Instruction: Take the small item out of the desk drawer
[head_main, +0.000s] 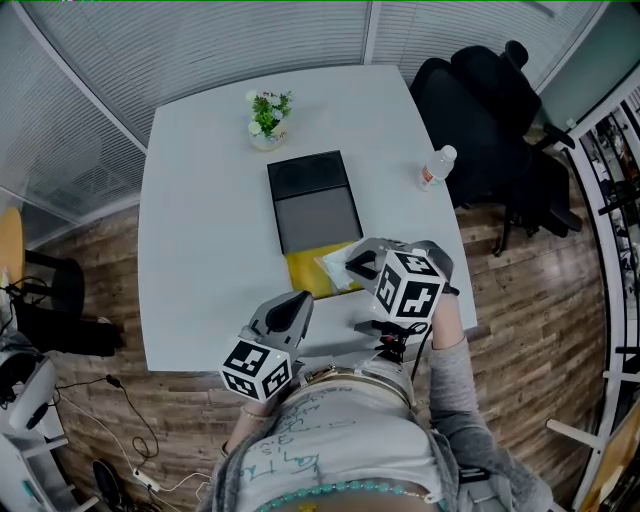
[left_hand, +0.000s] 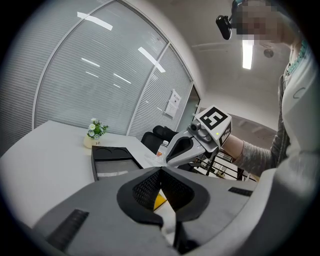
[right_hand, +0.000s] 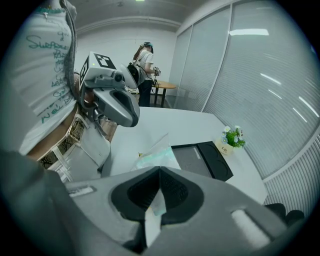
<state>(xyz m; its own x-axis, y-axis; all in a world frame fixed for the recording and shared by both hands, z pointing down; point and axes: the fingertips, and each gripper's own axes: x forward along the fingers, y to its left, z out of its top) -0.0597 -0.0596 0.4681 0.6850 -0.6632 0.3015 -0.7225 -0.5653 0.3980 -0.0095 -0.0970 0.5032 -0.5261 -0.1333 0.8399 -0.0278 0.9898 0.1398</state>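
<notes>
Pinching the clear packet (right_hand: 157, 158) by its edge, my right claw (right_hand: 159, 171) holds it clear of the yellow drawer (head_main: 303, 272); my unneeded left claw (left_hand: 161, 171) rests pressed together, empty.

A white rounded table (head_main: 200, 230) spreads ahead of the left gripper (head_main: 298, 304) and right gripper (head_main: 357, 263), on brown wood-plank floor (head_main: 530, 300). A black office chair (head_main: 490, 110) stands beyond the right one; glass walls with slatted blinds (head_main: 220, 50) rise farthest ahead.

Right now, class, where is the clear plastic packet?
In the right gripper view, the clear plastic packet is pinched by the shut right gripper, over the table, near the black tray.
</notes>
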